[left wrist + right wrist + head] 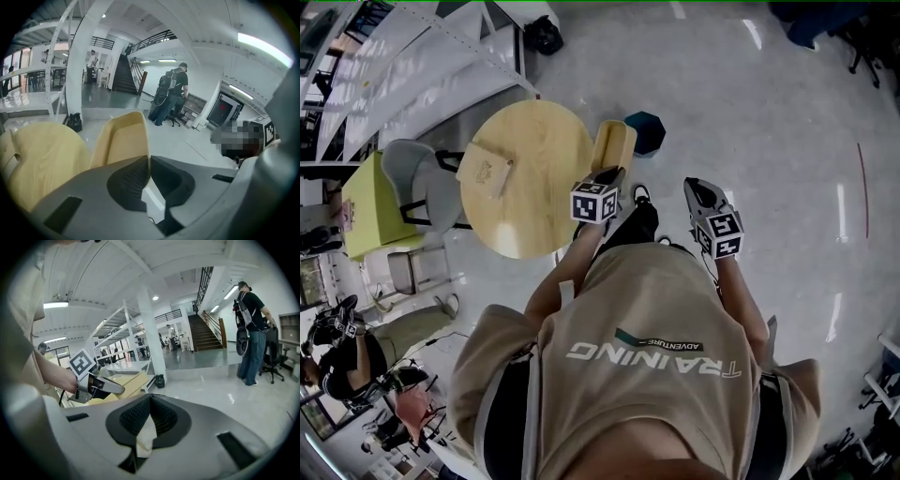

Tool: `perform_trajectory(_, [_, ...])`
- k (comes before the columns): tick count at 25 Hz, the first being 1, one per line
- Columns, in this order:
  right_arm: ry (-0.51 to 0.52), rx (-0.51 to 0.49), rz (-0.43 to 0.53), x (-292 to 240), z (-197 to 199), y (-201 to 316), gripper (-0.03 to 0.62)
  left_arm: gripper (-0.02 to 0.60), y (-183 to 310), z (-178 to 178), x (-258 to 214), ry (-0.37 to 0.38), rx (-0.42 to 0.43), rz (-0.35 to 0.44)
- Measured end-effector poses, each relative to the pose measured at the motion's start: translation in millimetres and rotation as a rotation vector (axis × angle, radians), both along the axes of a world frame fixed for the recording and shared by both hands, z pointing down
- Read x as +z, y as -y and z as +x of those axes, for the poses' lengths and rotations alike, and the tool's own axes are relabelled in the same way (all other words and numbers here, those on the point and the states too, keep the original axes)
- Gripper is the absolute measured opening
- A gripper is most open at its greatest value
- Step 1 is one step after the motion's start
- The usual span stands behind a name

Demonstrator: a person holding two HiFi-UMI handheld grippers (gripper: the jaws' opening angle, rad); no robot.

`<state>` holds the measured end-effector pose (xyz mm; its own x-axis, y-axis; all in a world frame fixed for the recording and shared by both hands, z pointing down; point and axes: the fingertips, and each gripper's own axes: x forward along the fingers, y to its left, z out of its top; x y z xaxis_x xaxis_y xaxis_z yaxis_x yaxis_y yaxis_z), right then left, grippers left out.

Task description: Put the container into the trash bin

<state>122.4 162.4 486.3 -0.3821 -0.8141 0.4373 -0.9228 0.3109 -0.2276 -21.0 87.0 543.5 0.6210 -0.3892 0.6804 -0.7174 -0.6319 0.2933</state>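
Beside table [530, 202] — left fingers [127, 183] pinch container [120, 139].

Matt wood-grain table [546, 164], glossy smooth floor [750, 112], smooth matt container [614, 147].

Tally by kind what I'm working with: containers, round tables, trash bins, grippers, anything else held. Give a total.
Containers: 2, held container, container on the table
Round table: 1
Trash bin: 1
Grippers: 2, left gripper, right gripper
Paper scrap, pinched in the right gripper: 1
Total: 7
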Motion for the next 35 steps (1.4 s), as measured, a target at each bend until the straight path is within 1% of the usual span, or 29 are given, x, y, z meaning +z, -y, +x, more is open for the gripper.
perform_trajectory(3, [-0.020, 0.001, -0.004, -4, 9, 33, 0.005, 0.028, 35, 12, -2, -0.016, 0.016, -0.003])
perform_trajectory(8, [-0.039, 0.005, -0.050, -1, 6, 81, 0.005, 0.028, 82, 16, 7, -0.032, 0.038, -0.036])
perform_trajectory(12, [-0.056, -0.027, -0.066, -2, 3, 112, 0.005, 0.028, 104, 27, 12, -0.052, 0.049, -0.063])
perform_trajectory(15, [-0.064, -0.052, -0.072, 2, -2, 137, 0.005, 0.028, 121, 33, 22, -0.052, 0.064, -0.082])
perform_trajectory(20, [-0.040, -0.060, -0.093, 7, -4, 165, 0.005, 0.028, 141, 41, 40, -0.042, 0.067, -0.125])
perform_trajectory(23, [-0.017, -0.079, -0.120, 21, 7, 179, 0.005, 0.028, 156, 55, 56, -0.015, 0.066, -0.149])
perform_trajectory(28, [0.009, -0.147, -0.185, 54, 21, 190, 0.005, 0.028, 172, 74, 95, 0.061, 0.064, -0.197])
perform_trajectory(32, [0.012, -0.230, -0.205, 74, 36, 207, 0.005, 0.028, 184, 87, 124, 0.103, 0.025, -0.239])
perform_trajectory(35, [0.027, -0.273, -0.240, 97, 48, 221, 0.005, 0.028, 193, 98, 149, 0.122, -0.009, -0.271])
